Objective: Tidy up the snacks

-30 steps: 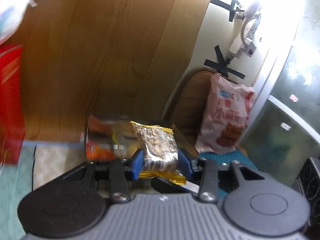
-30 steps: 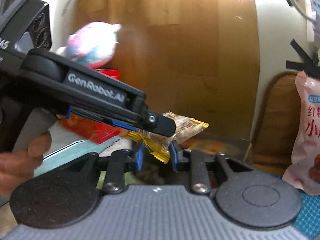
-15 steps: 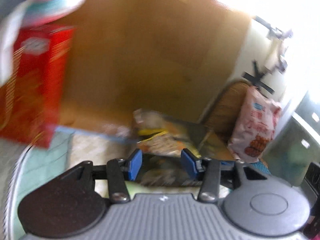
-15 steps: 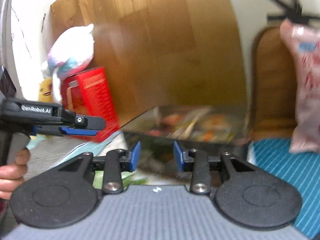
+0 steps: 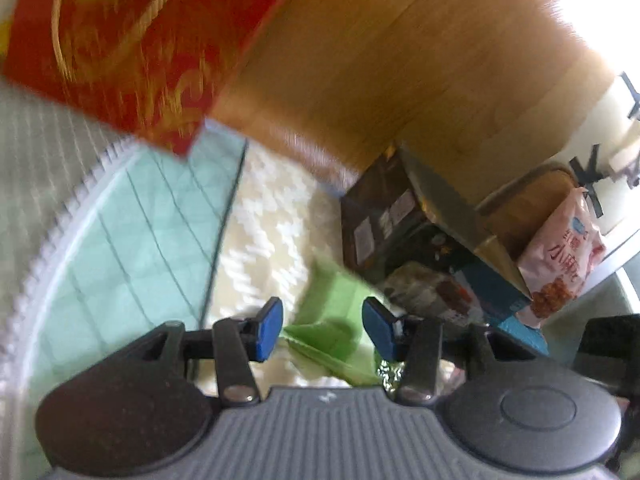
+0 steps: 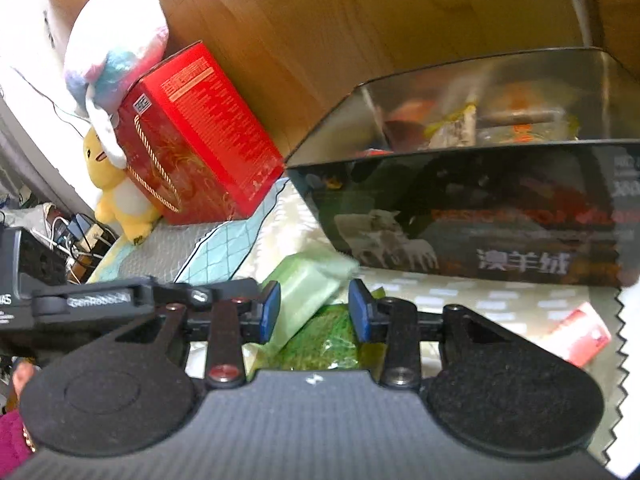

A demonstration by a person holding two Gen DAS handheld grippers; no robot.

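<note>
The pale green snack packet (image 6: 308,292) lies on the cream patterned cloth (image 5: 264,232) just in front of the dark box (image 6: 472,236) that already carries several wrapped snacks, with a darker green foil pack (image 6: 332,340) beside and partly under it. Both grippers hang over this packet: the right gripper (image 6: 314,312) is released, its blue pads either side of the packet without pressing it, and the left gripper (image 5: 322,328) is likewise spread wide and grasping nothing. The likely trouble is crowding: with two grippers converging on one soft packet, they could knock each other or shove it aside. A closing grip might also catch the foil pack underneath, lifting two at once, or pinch only a corner so the packet slips out short of the box's rim
</note>
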